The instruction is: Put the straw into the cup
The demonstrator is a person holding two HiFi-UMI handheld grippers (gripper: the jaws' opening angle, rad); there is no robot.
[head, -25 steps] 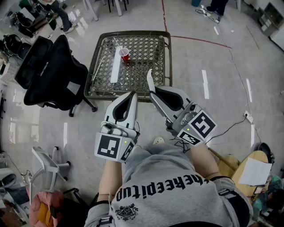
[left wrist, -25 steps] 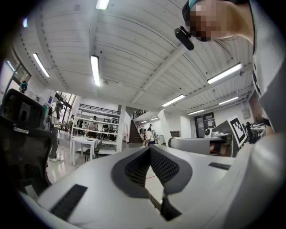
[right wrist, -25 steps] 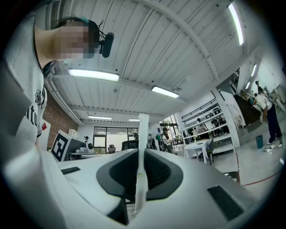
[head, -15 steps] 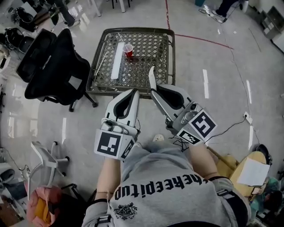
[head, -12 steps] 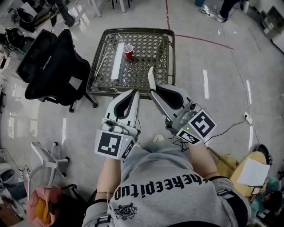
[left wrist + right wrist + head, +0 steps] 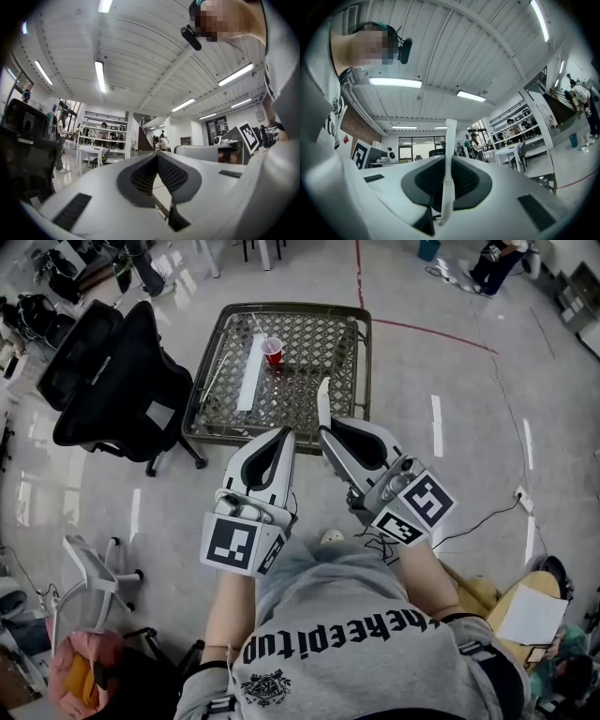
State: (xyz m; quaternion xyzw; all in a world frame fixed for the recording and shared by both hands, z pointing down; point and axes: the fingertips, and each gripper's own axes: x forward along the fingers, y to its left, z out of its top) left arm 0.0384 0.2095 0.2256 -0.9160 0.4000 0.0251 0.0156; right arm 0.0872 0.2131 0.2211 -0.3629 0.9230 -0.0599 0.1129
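A small red cup [image 6: 273,351] stands upright on the wire-mesh table [image 6: 328,381], towards its far side. Beside the cup lies a long white strip [image 6: 249,371]. My right gripper [image 6: 323,430] is shut on a white wrapped straw [image 6: 322,401] that sticks out past its tips towards the table; in the right gripper view the straw [image 6: 449,159] stands upright between the jaws. My left gripper [image 6: 284,433] is held next to it, shut with nothing in it; its pads [image 6: 171,173] meet in the left gripper view. Both grippers are short of the table's near edge, pointing upward.
A black office chair [image 6: 112,381] stands close to the table's left side. A white chair frame [image 6: 89,582] is at the lower left. A cable [image 6: 487,517] runs over the floor at the right. People and desks show far off in both gripper views.
The head view has drifted slightly, so the table and cup sit a little further right in the picture. Both grippers keep the same pose and the straw stays gripped.
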